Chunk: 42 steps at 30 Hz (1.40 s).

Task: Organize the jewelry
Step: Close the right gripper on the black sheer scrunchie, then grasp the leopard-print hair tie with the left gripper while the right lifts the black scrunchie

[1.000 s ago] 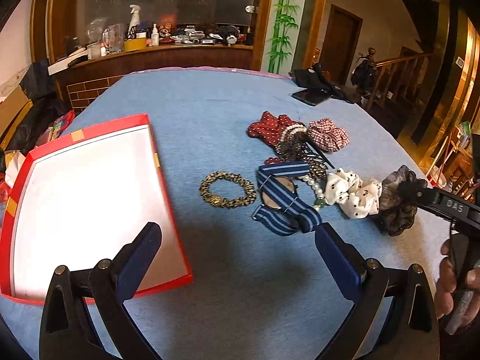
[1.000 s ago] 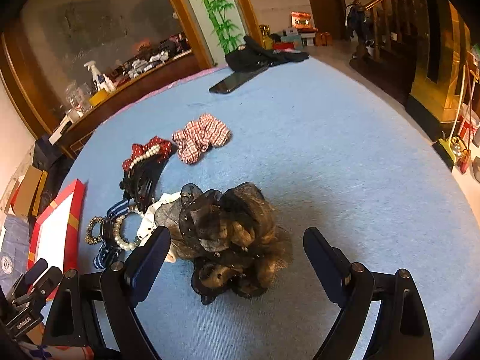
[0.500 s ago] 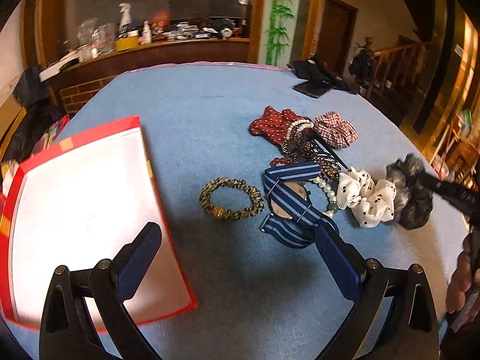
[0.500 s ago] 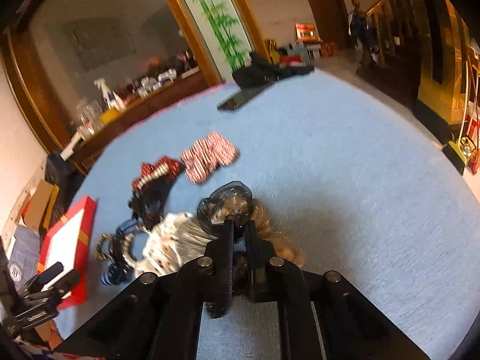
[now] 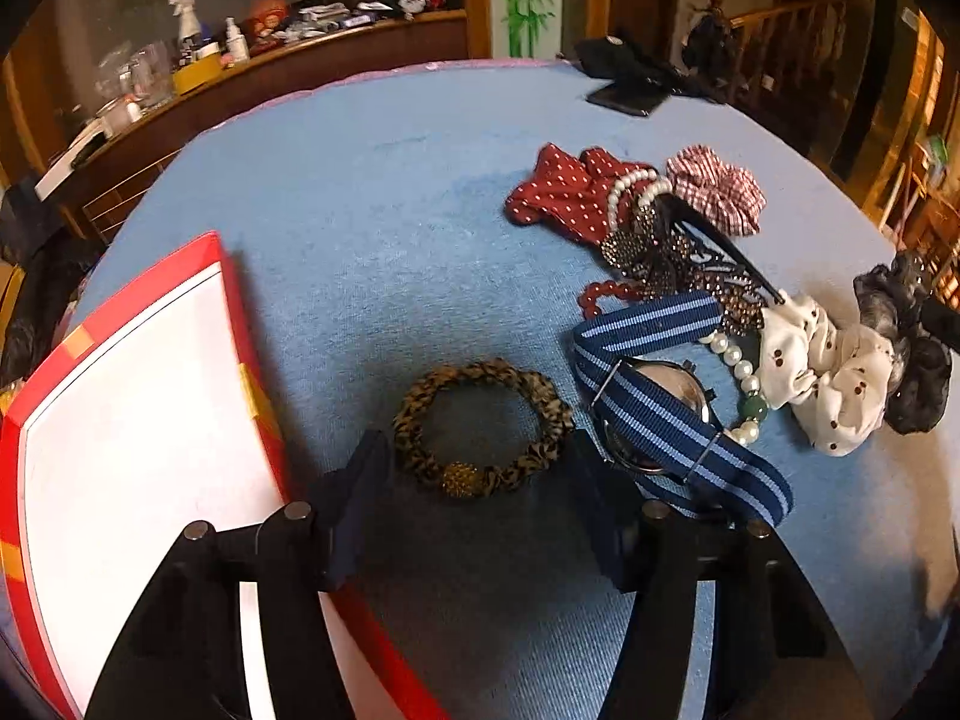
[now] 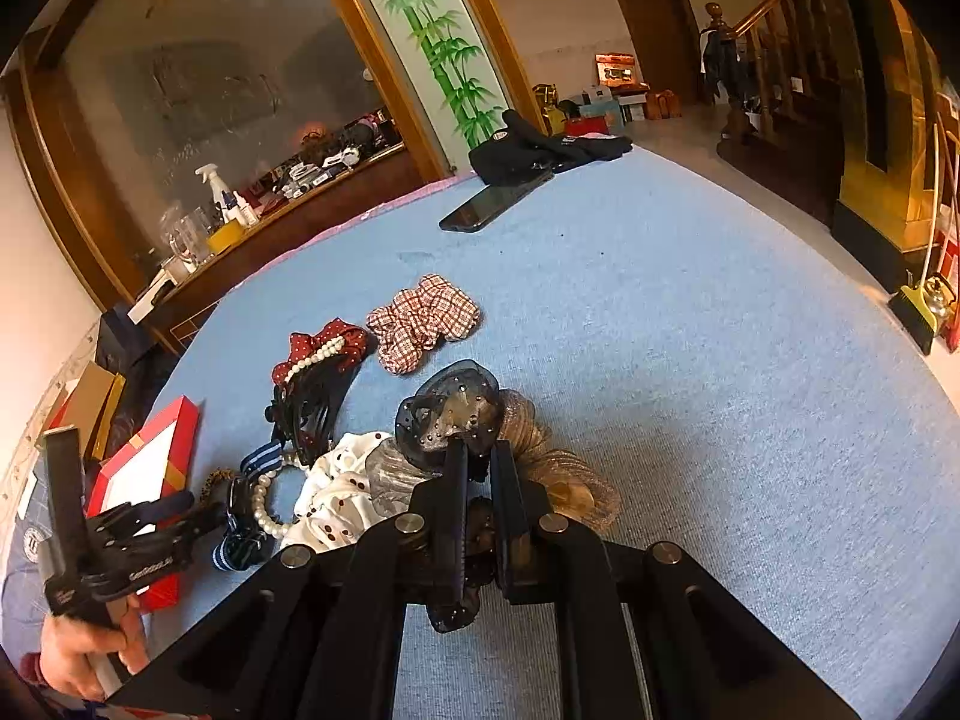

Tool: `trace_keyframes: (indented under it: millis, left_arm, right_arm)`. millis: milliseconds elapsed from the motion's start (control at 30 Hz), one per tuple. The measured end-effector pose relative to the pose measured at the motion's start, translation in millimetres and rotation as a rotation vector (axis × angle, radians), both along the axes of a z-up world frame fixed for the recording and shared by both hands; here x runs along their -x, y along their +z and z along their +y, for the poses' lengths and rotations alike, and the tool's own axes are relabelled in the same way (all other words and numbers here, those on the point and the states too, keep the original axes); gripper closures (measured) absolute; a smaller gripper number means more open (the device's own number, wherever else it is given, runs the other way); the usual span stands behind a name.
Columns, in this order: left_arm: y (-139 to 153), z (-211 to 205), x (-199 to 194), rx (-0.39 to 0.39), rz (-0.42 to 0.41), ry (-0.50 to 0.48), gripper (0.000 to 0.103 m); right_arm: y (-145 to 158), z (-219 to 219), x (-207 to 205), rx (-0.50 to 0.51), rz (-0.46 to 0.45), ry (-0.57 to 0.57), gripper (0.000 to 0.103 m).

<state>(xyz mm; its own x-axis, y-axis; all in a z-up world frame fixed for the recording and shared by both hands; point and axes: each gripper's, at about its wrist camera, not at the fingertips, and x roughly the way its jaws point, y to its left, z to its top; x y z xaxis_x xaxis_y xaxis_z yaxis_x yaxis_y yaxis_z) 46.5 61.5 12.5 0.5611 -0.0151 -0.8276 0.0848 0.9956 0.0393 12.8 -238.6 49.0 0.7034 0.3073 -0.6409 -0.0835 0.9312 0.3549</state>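
Observation:
A leopard-print hair ring (image 5: pixel 483 426) lies flat on the blue tablecloth (image 5: pixel 390 228), directly between the fingertips of my left gripper (image 5: pixel 480 462). The jaws are closing, with a pad close to each side of the ring, which is not squeezed. Left of it sits the red box (image 5: pixel 120 420) with a white inside. My right gripper (image 6: pixel 480 468) is shut on the black mesh scrunchie (image 6: pixel 447 414), which bunches above and below the fingers and is slightly raised.
Right of the ring lie a blue striped watch (image 5: pixel 660 414), a pearl bracelet (image 5: pixel 741 372), a white dotted scrunchie (image 5: pixel 828 372), a black hair clip (image 5: pixel 690 240), a red dotted bow (image 5: pixel 570 192) and a plaid scrunchie (image 5: pixel 714 189). A phone (image 5: pixel 627 99) and dark cloth sit at the far edge.
My left gripper came down and forward over the leopard ring and its jaws narrowed around it. My right gripper closed on the black scrunchie and has lifted it a little.

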Motion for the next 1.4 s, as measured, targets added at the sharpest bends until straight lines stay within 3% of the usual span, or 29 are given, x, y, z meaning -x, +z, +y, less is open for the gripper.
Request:
trace_keyframes:
  millis: [300,367,433,500,600,667,800,900,967,1033,1100,1133,1167,1200,1267,1400]
  left_arm:
    - [-4.1,-12.8,-10.8,-0.028,-0.011,-0.023,0.042]
    - [-3.9,-11.5,-12.7,0.023,-0.02,-0.019,0.061]
    - [-3.2,-12.7,-11.8,0.009,-0.036,0.004,0.084]
    - [-3.2,-12.4,-9.4,0.031,-0.047,0.011,0.091]
    - [-1.5,-3.8,-1.6,0.121,-0.059,0.039,0.095]
    - [1.3,0.9,3.0,0.164,-0.075,0.058,0.095]
    - [12.8,5.4,15.7,0.215,-0.123,0.066,0.095]
    - [22.2,2.6,23.0,0.226,-0.15,0.054,0.095]
    - [27.5,0.3,28.8,0.235,-0.165,0.048,0.095]
    - [30.6,-2.7,34.1,0.243,-0.175,0.039,0.095]
    - [32.7,-6.5,40.5,0.25,-0.187,0.03,0.095]
    - [32.9,-7.5,41.7,0.252,-0.189,0.027,0.095]
    - [33.7,-8.7,44.4,0.257,-0.194,0.024,0.095]
    - [34.1,-9.3,46.2,0.259,-0.199,0.024,0.095]
    - [36.4,-10.2,50.9,0.253,-0.213,0.024,0.095]
    - [44.6,-7.7,59.2,0.251,-0.244,0.036,0.095]
  right_arm:
    - [-0.4,-0.5,1.2,0.011,0.002,-0.004,0.095]
    - [-0.7,-0.7,1.8,0.014,0.004,-0.005,0.093]
    - [-1.1,-1.5,1.0,0.011,0.009,-0.008,0.091]
    - [-1.3,-3.8,1.0,0.005,0.01,-0.016,0.088]
    - [-0.5,-9.7,1.2,-0.015,0.01,-0.039,0.068]
    - [1.4,-14.8,2.5,-0.031,0.001,-0.062,0.048]
    - [2.2,-25.5,2.7,-0.05,-0.003,-0.118,0.041]
    - [-7.0,-28.3,-5.5,-0.072,0.06,-0.115,0.04]
    - [-12.0,-25.7,-9.5,-0.065,0.088,-0.107,0.032]
    - [-18.4,-18.4,-14.2,-0.043,0.121,-0.083,0.031]
    - [-24.0,-11.8,-16.6,-0.027,0.137,-0.062,0.032]
    - [-27.2,-7.1,-18.1,-0.012,0.147,-0.045,0.043]
    - [-30.1,-2.8,-19.0,0.011,0.155,-0.031,0.071]
    - [-32.3,0.9,-20.1,0.041,0.163,-0.02,0.076]
    - [-32.2,2.9,-18.5,0.063,0.153,-0.017,0.084]
    - [-13.8,-7.8,-4.5,0.041,0.038,-0.065,0.084]
